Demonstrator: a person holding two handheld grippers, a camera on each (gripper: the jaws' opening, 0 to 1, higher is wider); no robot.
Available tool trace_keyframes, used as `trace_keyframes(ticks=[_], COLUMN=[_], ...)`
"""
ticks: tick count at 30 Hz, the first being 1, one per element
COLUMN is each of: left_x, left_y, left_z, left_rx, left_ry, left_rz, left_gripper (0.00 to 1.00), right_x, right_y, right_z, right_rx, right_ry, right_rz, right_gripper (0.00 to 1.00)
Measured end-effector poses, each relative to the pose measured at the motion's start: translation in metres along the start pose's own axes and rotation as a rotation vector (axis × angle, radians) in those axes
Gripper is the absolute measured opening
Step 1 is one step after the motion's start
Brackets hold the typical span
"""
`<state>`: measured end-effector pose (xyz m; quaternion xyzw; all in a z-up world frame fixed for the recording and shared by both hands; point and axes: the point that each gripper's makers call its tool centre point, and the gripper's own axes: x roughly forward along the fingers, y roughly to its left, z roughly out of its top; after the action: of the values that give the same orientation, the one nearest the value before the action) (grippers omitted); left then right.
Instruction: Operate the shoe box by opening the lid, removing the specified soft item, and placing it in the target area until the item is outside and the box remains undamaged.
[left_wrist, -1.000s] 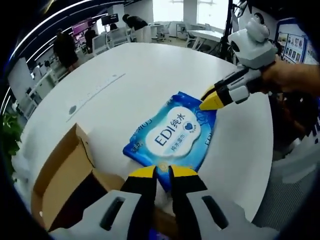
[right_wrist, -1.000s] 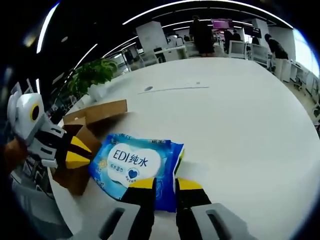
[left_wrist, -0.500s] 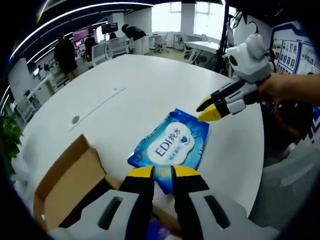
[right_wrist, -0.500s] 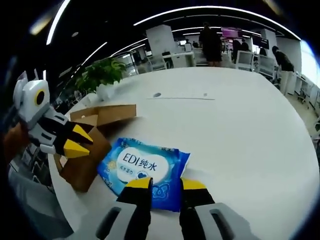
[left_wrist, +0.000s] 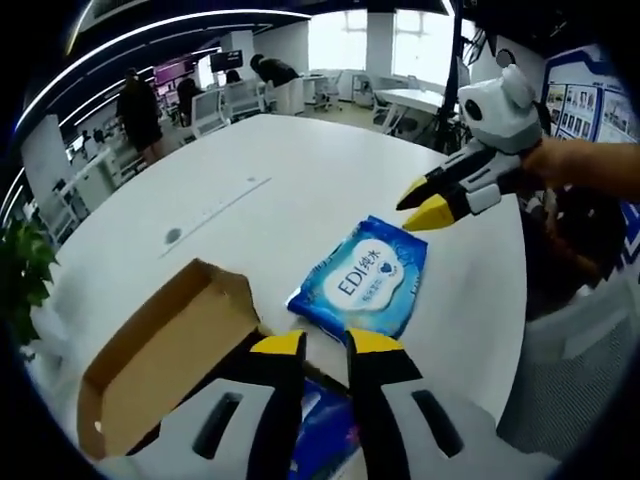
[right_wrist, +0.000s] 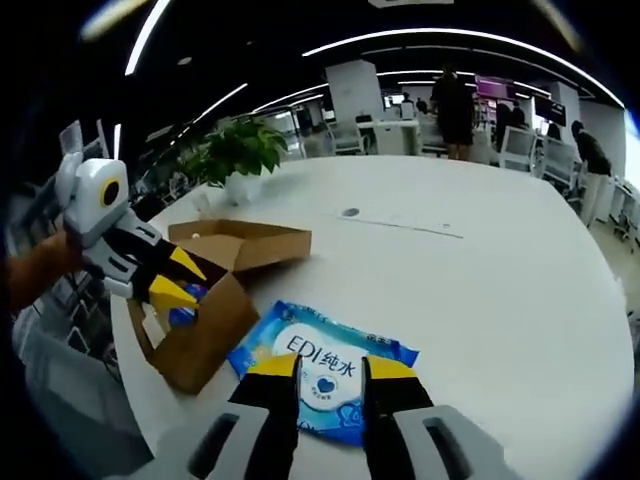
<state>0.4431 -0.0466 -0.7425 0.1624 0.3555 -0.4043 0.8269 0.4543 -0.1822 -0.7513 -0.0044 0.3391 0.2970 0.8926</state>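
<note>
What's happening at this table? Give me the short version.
A person is working with a handheld gripper in each hand. A blue pack of wet wipes lies flat on the white table, outside the open cardboard box. Something blue shows inside the box. Neither gripper holds anything: the right gripper hovers over the far end of the pack, and the left gripper hangs over the box opening.

Scene lit evenly by long ceiling strip lights (right_wrist: 480, 38); bright window glare (left_wrist: 375, 30) seen far ahead of left claw. White table (right_wrist: 500, 270) bright, w/ soft faint shadows. Strong fisheye bending twd edges; bkgd figures soft. Wipes pack (left_wrist: 365, 285) print is sharp.
</note>
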Motion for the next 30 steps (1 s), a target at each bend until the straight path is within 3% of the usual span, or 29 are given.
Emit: trace_keyframes(ticks=[13, 22, 30], left_x=[-0.019, -0.022, -0.022], left_y=[0.025, 0.030, 0.027], left_z=[-0.026, -0.051, -0.068], left_rx=[-0.004, 0.017, 0.027], left_ry=[0.015, 0.055, 0.079], left_rz=[-0.002, -0.021, -0.063], left_gripper=[0.18, 0.19, 0.18], right_x=[0.019, 0.033, 0.048], right_y=[0.048, 0.076, 0.105], right_z=[0.026, 0.029, 0.029], right_rx=[-0.087, -0.161, -0.294], right_ry=[-0.025, -0.015, 0.009], right_rz=[0.110, 0.168, 0.224], right_gripper=[0.21, 0.21, 0.21])
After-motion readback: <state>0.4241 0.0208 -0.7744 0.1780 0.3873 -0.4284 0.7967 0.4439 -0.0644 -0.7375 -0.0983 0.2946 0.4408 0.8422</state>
